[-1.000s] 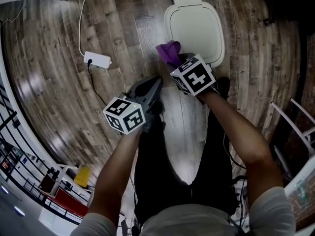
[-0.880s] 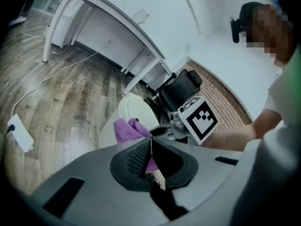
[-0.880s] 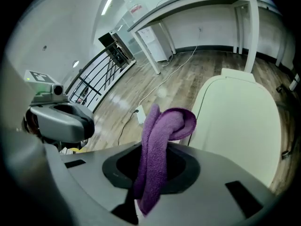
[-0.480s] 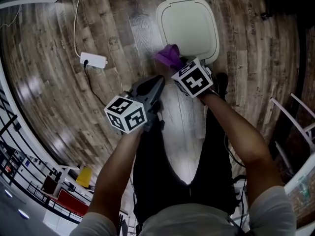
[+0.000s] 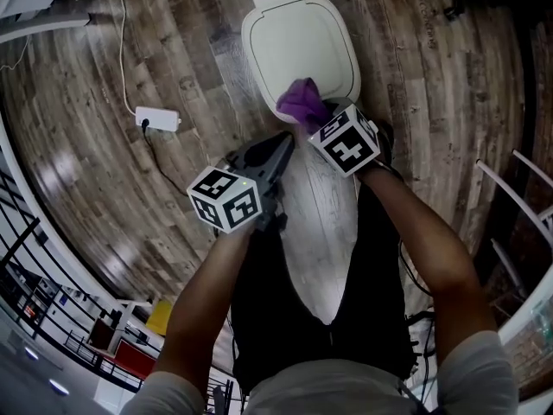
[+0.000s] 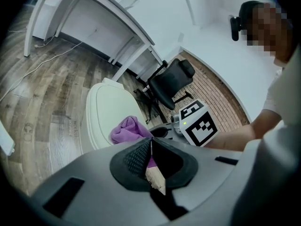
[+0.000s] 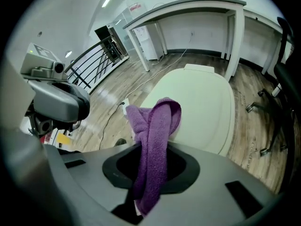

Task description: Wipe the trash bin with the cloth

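A cream trash bin [image 5: 298, 41] with a shut lid stands on the wooden floor ahead; it also shows as the bin [image 6: 106, 117] in the left gripper view and the bin [image 7: 202, 112] in the right gripper view. My right gripper [image 5: 321, 115] is shut on a purple cloth [image 5: 302, 104], which rests on the near part of the lid. The cloth [image 7: 153, 140] hangs bunched between the jaws. My left gripper [image 5: 275, 150] hovers shut and empty just left of the bin's near edge, its jaws pressed together, with the cloth [image 6: 129, 130] beyond them.
A white power strip [image 5: 157, 120] with a cable lies on the floor to the left. A black office chair [image 6: 170, 81] stands behind the bin under a white desk [image 7: 188, 8]. Black railings [image 7: 96, 62] run along the left side.
The right gripper has carried the purple cloth from the bin's left edge onto the near part of the lid. The left gripper has held its place.
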{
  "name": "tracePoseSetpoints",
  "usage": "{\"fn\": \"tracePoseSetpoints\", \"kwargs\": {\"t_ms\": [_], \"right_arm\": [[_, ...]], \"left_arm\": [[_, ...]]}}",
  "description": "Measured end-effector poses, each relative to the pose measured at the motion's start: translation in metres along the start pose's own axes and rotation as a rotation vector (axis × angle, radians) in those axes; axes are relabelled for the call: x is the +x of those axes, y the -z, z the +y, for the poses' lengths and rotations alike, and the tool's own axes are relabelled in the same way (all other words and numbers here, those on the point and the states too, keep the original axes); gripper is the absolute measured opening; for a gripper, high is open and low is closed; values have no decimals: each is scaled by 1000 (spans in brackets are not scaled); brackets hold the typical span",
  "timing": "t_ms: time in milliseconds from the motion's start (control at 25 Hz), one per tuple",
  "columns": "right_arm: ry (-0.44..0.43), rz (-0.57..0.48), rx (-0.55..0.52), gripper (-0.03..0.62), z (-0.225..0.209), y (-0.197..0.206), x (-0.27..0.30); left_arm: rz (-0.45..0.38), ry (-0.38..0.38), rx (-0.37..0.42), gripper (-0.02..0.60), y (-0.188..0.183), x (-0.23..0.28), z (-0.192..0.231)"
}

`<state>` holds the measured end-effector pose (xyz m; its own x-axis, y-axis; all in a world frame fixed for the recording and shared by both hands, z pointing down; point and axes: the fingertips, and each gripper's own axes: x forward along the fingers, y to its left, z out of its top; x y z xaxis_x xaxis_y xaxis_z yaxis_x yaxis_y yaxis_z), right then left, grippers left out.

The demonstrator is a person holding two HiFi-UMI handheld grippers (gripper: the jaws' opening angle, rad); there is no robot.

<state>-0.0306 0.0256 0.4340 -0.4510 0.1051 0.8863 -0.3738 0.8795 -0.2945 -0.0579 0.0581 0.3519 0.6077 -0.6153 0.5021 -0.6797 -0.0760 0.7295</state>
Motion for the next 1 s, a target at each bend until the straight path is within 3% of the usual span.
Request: {"fn": "tracePoseSetpoints", "kwargs": {"t_ms": [680, 1000], "right_arm": [[141, 4, 76, 80, -97, 58, -38], [240, 36, 182, 80, -159, 96, -61]], "left_arm": [[101, 49, 43, 9, 4, 74, -41], [171, 54, 91, 9, -8, 97, -53]]}}
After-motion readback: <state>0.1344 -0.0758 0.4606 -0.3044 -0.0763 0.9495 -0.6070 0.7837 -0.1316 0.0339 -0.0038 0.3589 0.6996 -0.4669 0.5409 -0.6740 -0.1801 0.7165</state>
